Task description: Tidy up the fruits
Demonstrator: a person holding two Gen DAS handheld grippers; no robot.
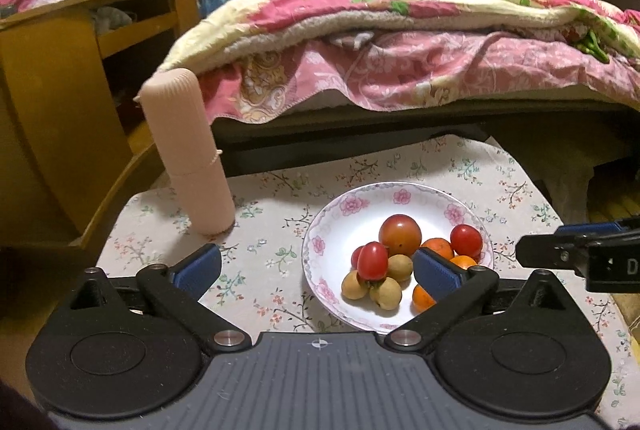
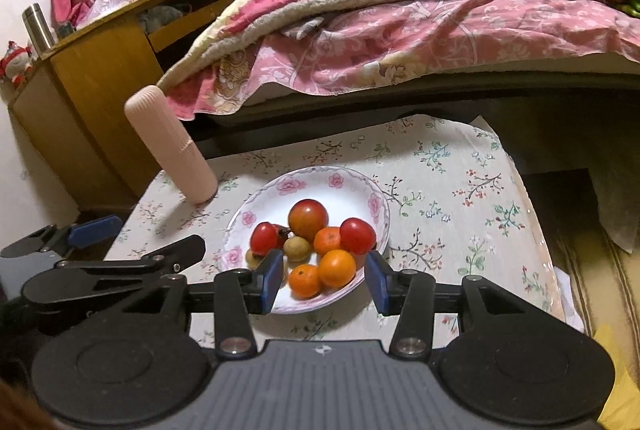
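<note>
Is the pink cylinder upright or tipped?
Upright. The pink cylinder stands on its flat end on the floral tablecloth, left of the fruit bowl; its lean looks like fisheye distortion.

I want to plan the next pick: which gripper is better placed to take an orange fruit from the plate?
Probably the right gripper: it is open, with the front orange fruits between its fingers. The left gripper, also open, is centred left of the plate.

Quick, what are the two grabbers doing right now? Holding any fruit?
Left gripper: open, holding nothing.
Right gripper: open, holding nothing, just in front of the fruit bowl.
</note>
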